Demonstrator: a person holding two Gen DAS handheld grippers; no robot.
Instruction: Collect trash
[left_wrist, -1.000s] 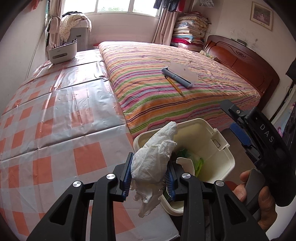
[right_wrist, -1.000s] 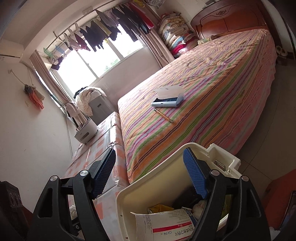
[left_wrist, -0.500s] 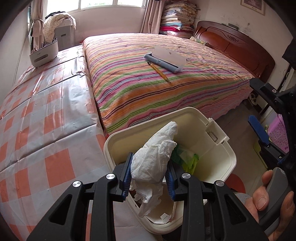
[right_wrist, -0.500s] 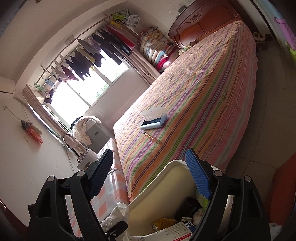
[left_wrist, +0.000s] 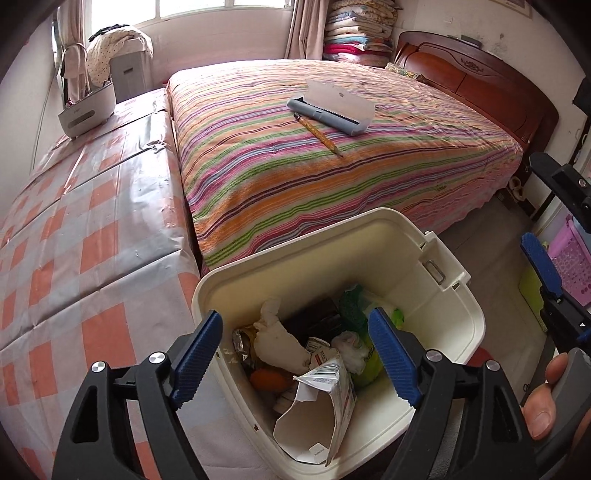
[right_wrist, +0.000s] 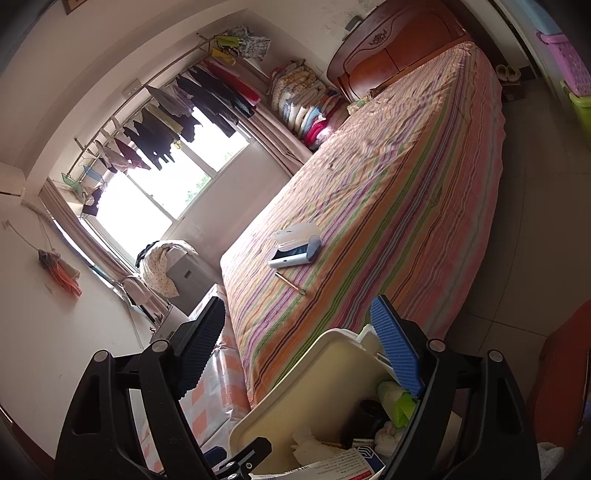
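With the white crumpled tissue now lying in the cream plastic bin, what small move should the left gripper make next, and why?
Probably lift the left gripper up and away from the cream plastic bin. Its blue-padded fingers are opening with nothing between them, and the white crumpled tissue lies among the trash below. On the striped bed, a yellow pencil may be next.

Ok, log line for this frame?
left hand-held gripper: opening, empty | tissue: in bin | right hand-held gripper: open, empty

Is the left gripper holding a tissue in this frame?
No. The left gripper has nothing between its opening pads; the crumpled white tissue lies in the cream trash bin below.
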